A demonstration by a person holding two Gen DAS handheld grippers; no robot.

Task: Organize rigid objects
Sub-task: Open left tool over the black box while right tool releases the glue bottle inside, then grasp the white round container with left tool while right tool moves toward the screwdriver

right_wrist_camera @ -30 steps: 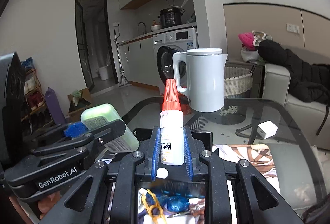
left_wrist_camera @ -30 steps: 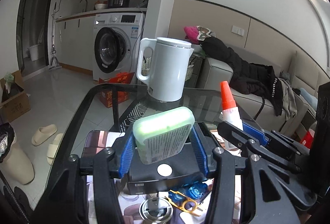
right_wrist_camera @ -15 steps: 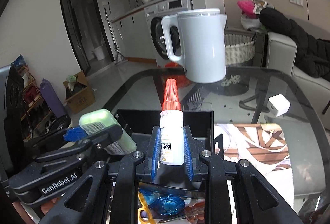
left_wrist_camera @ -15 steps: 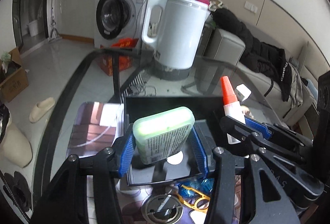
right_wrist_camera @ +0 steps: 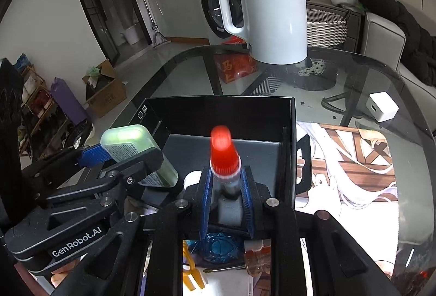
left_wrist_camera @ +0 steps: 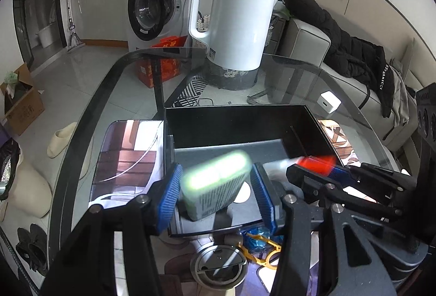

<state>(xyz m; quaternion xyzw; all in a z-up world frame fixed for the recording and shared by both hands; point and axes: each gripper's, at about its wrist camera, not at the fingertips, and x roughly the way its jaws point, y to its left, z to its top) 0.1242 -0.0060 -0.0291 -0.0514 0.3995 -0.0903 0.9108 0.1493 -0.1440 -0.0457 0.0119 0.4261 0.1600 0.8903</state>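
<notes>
Under both cameras runs a dark glass table (left_wrist_camera: 313,78), with pale floor tiles showing through it. At far left I see a cardboard box (right_wrist_camera: 107,94) on the floor, then a front-loading washing machine (left_wrist_camera: 155,10) under a counter. A white electric kettle (left_wrist_camera: 234,23) stands at the table's far edge. A wicker basket (right_wrist_camera: 325,29) sits behind it, and a black jacket (left_wrist_camera: 340,45) lies over a pale sofa at right. A small white charger cube (right_wrist_camera: 382,106) rests on the glass.

Writing I can read: "GenRobot.AI" on the arm of the left gripper (right_wrist_camera: 136,153), seen from the right wrist. The jacket carries white lettering I cannot make out.

My left gripper (left_wrist_camera: 215,187) stands partly open, its blue pads (left_wrist_camera: 170,196) clamped on the sides of a pale green plastic case (left_wrist_camera: 215,184) with a printed label. The case hangs tilted over the near end of a black open box (left_wrist_camera: 237,127). My right gripper (right_wrist_camera: 226,187) is nearly shut, pinching a white glue bottle (right_wrist_camera: 224,176) with a red cap. The bottle leans forward over the same box, beside the case.
</notes>
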